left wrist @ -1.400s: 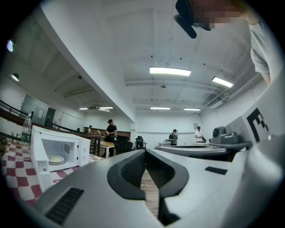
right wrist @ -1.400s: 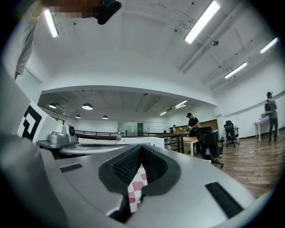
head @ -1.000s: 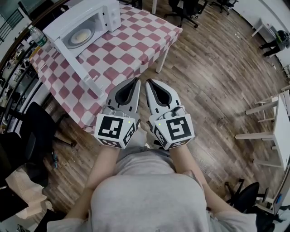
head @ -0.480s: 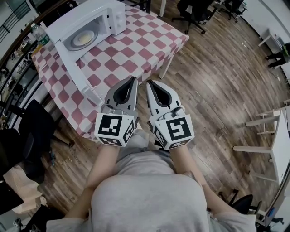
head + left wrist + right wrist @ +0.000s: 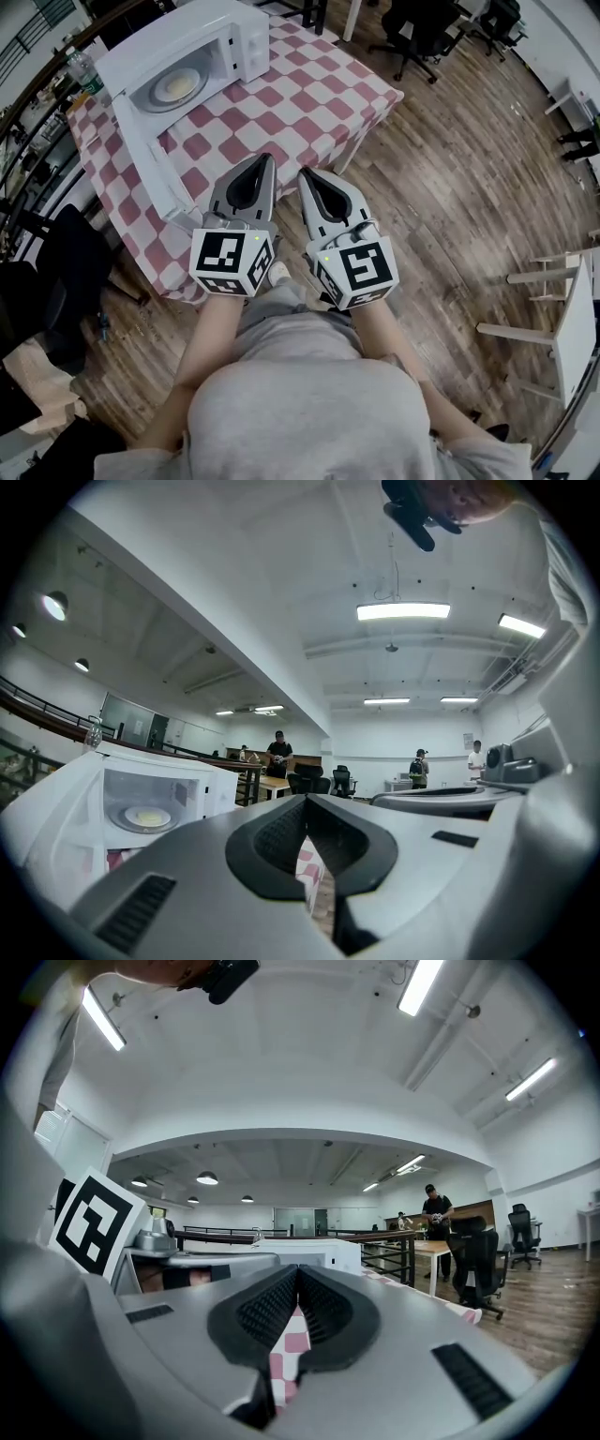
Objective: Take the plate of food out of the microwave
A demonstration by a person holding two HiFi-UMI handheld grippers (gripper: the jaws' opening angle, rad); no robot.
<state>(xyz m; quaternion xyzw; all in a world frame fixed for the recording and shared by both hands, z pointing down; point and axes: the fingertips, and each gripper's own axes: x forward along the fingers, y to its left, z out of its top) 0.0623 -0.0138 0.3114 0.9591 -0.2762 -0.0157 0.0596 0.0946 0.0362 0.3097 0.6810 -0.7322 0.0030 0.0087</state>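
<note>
Head view: square markers top left gripper, right gripper.

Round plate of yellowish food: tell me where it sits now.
Head view, upper left: the plate sits inside the open white microwave on the red-checked table.

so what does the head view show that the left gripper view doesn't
Only the head view: the marker cubes on both grippers and the person's forearms behind them.
Only the left gripper view: the ceiling lights and people standing far back in the room.
Both: the microwave with the plate of food inside, the checkered tablecloth, and the left claw, shut with nothing in it.
</note>
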